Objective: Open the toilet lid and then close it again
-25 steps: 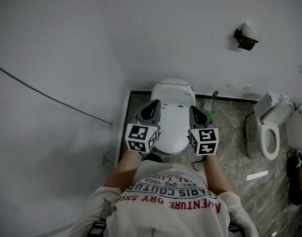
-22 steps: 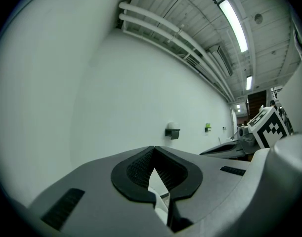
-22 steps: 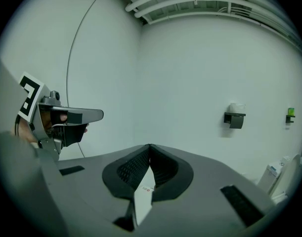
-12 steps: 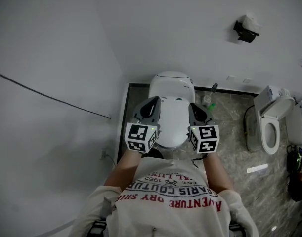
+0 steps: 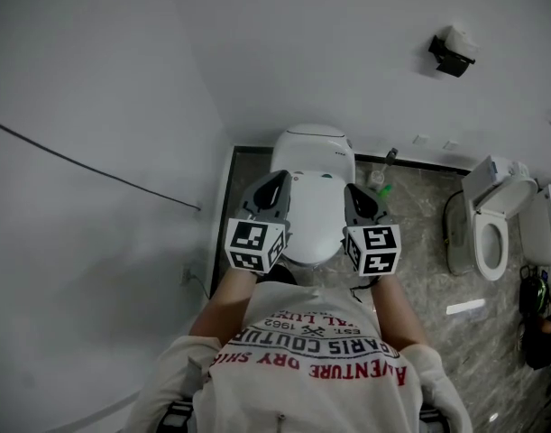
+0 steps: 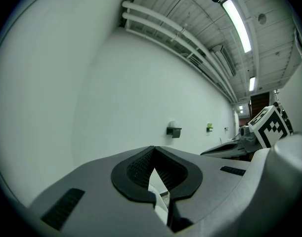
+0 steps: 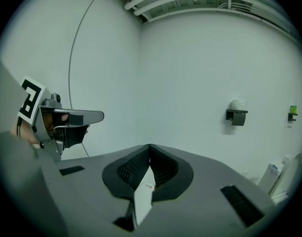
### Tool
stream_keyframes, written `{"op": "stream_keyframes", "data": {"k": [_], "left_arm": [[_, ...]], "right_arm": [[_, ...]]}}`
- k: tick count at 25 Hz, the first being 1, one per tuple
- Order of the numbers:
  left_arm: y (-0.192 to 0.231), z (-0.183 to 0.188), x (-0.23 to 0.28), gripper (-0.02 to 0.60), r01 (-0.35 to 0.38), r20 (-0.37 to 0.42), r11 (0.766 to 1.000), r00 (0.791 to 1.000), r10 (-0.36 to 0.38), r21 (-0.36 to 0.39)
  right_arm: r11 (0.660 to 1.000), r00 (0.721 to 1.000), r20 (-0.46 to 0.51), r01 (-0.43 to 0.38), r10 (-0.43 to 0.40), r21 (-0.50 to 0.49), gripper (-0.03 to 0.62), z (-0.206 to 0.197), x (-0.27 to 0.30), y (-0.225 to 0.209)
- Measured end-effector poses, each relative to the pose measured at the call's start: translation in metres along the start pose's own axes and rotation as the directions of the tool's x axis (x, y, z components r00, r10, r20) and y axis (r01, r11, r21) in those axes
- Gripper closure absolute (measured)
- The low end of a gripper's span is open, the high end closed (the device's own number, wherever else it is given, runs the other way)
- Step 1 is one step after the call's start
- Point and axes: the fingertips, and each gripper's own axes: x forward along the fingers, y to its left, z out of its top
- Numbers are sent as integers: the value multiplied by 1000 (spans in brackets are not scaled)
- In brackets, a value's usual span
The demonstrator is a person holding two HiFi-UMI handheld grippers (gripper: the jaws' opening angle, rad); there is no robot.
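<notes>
The white toilet (image 5: 312, 150) stands against the wall, its lid (image 5: 313, 216) down. My left gripper (image 5: 275, 186) hovers over the lid's left edge, my right gripper (image 5: 356, 195) over its right edge. Whether either touches the lid cannot be told. In the left gripper view the jaws (image 6: 153, 147) meet at their tips, with white lid (image 6: 158, 187) showing through the slit below. In the right gripper view the right gripper (image 7: 150, 145) is likewise shut with nothing in it, over the white lid (image 7: 142, 197).
A second toilet (image 5: 491, 233) with its lid up stands at the right. A paper holder (image 5: 451, 54) hangs on the back wall. A small bottle (image 5: 381, 186) sits right of the toilet. A thin cable (image 5: 95, 174) runs along the left wall. A white strip (image 5: 464, 308) lies on the floor.
The toilet sits a little higher in the head view than a second ago. Both grippers stay shut at the lid's two sides.
</notes>
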Motion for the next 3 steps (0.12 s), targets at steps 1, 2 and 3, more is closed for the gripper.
{"op": "stream_keyframes", "data": {"k": [1, 2, 3], "left_arm": [[1, 2, 1, 574, 0, 1, 1000, 1000, 0, -2], [1, 3, 2, 574, -1, 1, 1000, 1000, 1, -4], [2, 4, 3, 574, -1, 1, 1000, 1000, 1, -6]], "right_arm": [[1000, 1000, 3, 3, -3, -4, 579, 3, 0, -2], [1000, 1000, 5, 5, -5, -7, 579, 5, 0, -3], [1000, 1000, 8, 7, -7, -9, 579, 7, 0, -5]]}}
